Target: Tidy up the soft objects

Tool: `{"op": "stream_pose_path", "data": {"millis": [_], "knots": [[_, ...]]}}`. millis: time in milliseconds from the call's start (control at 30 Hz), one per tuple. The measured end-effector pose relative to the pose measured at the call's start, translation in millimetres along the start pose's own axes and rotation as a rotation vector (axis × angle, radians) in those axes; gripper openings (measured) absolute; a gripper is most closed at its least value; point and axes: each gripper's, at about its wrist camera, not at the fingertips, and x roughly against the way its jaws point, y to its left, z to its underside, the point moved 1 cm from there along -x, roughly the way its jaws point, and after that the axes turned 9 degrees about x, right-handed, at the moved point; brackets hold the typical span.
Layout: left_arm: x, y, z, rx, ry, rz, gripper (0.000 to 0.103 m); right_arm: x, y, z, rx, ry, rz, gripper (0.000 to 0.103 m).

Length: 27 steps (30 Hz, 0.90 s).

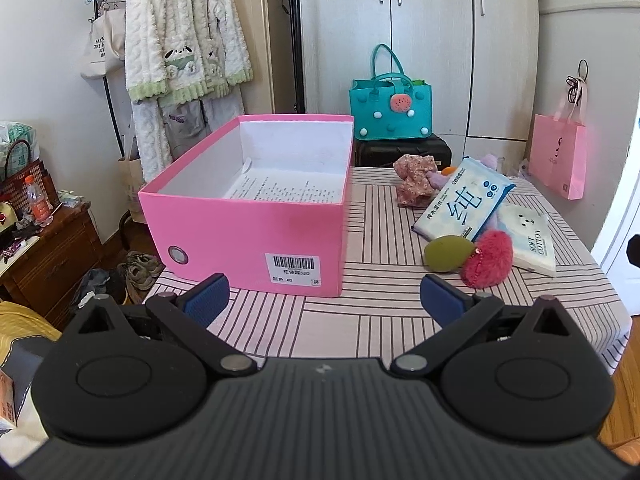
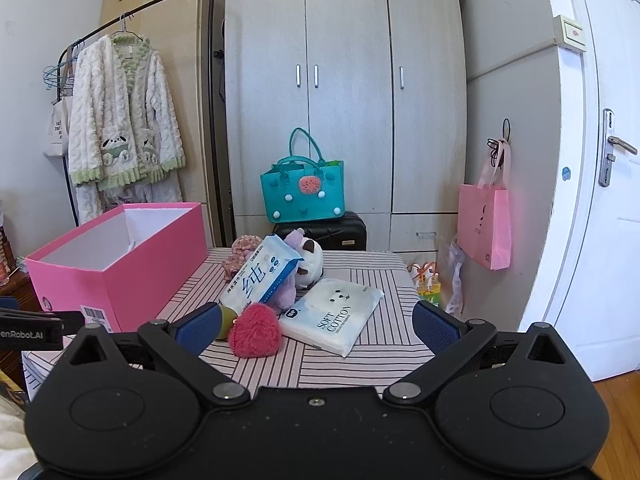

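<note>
An open pink box [image 1: 256,232] stands on the striped tablecloth at the left; it also shows in the right wrist view [image 2: 132,268]. To its right lies a pile of soft things: a red fluffy heart [image 1: 486,260] [image 2: 256,330], an olive green pouch [image 1: 448,254], a blue wet-wipes pack [image 1: 464,204] [image 2: 262,276], a white cotton pack [image 1: 530,236] [image 2: 334,316], a floral cloth [image 1: 414,178] and a plush toy [image 2: 310,260]. My left gripper [image 1: 324,300] is open and empty in front of the box. My right gripper [image 2: 316,324] is open and empty just before the heart.
The table [image 1: 360,328] has a pink striped cloth. Behind it a teal felt bag [image 1: 390,104] sits on a black suitcase [image 1: 404,152]. A pink paper bag [image 2: 484,232] hangs on the right wall. A clothes rack with a fluffy robe [image 1: 180,40] stands at the left.
</note>
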Motion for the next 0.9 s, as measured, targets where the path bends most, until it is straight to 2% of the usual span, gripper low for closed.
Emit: {"op": "stream_pose_path", "data": {"millis": [667, 900], "knots": [[-2.4, -4.6, 2.8, -0.066, 0.004, -0.003, 0.103, -10.7, 0.9, 7.5, -0.027, 0.025, 0.024, 0.103], [-2.8, -3.7, 2.6, -0.094, 0.013, 0.024, 0.103, -2.6, 0.6, 9.2, -0.024, 0.016, 0.047, 0.103]]}}
